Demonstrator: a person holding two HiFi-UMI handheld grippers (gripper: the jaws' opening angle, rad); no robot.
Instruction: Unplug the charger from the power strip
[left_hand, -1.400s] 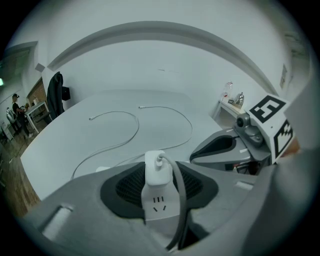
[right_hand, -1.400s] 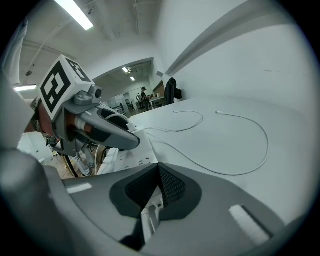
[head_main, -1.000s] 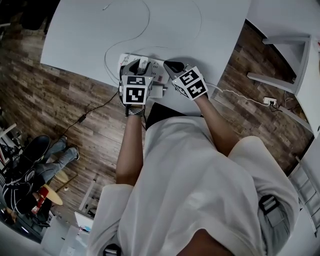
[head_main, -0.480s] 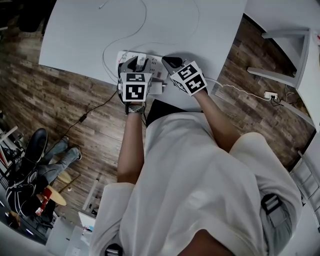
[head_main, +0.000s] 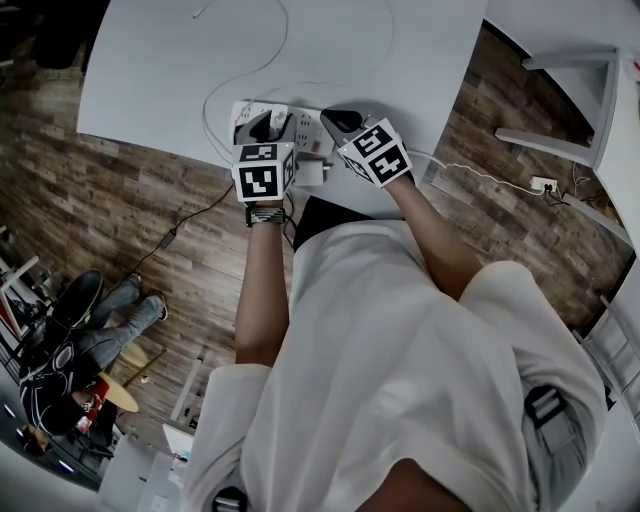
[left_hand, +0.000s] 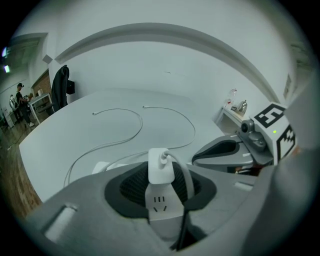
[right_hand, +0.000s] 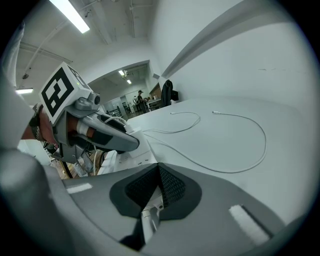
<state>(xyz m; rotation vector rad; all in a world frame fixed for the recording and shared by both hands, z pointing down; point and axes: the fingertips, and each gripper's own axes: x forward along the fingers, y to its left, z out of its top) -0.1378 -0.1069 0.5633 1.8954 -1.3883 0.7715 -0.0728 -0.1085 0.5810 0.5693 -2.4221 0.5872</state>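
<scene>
A white power strip (head_main: 305, 130) lies near the front edge of the white table (head_main: 150, 60). A white charger (left_hand: 161, 162) stands plugged into it, its cable arching off to the right. My left gripper (left_hand: 161, 175) is shut on the charger, one dark pad on each side, with the strip's socket face (left_hand: 159, 202) showing below. In the head view the left gripper (head_main: 268, 125) sits over the strip's left half. My right gripper (right_hand: 159, 172) is shut, its tips meeting over the strip's right end (right_hand: 150, 217); from above, the right gripper (head_main: 335, 120) is just right of the left one.
Thin white cables (head_main: 285, 40) loop across the table behind the strip. A small white block (head_main: 312, 172) sits at the table's front edge. A black cord (head_main: 190, 215) drops to the wooden floor. A white frame (head_main: 590, 100) stands right; a seated person (head_main: 60, 350) is lower left.
</scene>
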